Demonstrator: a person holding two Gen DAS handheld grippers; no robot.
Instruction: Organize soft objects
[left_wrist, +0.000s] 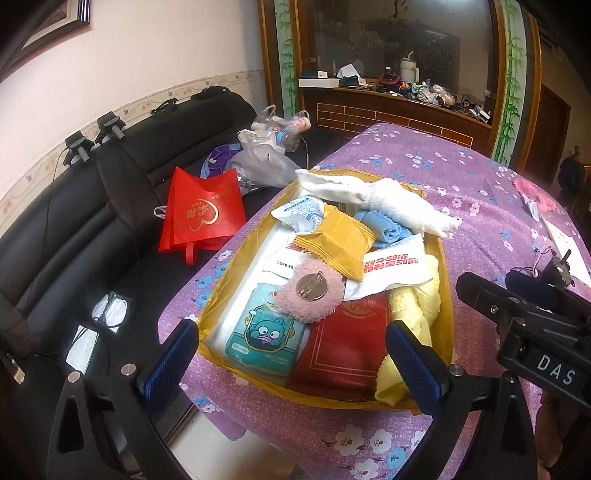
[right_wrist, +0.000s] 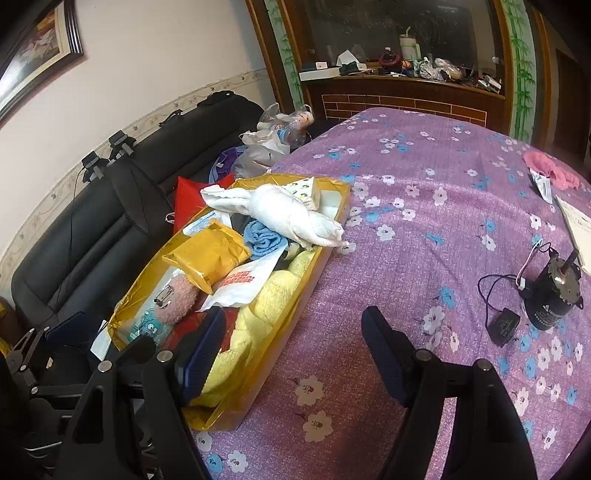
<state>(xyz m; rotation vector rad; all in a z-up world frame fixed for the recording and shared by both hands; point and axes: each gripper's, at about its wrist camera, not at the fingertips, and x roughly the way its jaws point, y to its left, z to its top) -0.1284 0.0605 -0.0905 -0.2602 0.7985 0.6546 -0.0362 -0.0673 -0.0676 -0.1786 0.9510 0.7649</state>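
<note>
Left gripper (left_wrist: 291, 354) spread wide and empty, hovering over the near end of the yellow box (left_wrist: 441, 258), blue pads (left_wrist: 170, 354) straddling the contents. Right gripper (right_wrist: 291, 350) likewise spread, holding nothing, over bare purple tablecloth (right_wrist: 424, 155) just beside the box's right wall.

Probable step: fetching the last loose soft thing. Pink cloth (right_wrist: 554, 170) at two o'clock, well apart, at the far table edge. Best approached low, pinching a raised fold, steering wide of the black motor (right_wrist: 550, 295) and its cable at three o'clock.

Counted in the box: one white towel (right_wrist: 295, 214) at twelve o'clock overhanging the rim, one blue cloth (right_wrist: 262, 236), one yellow towel (right_wrist: 273, 295), one pink fuzzy pad (left_wrist: 306, 291), one yellow packet (left_wrist: 332, 240), one red packet (left_wrist: 340, 350).
</note>
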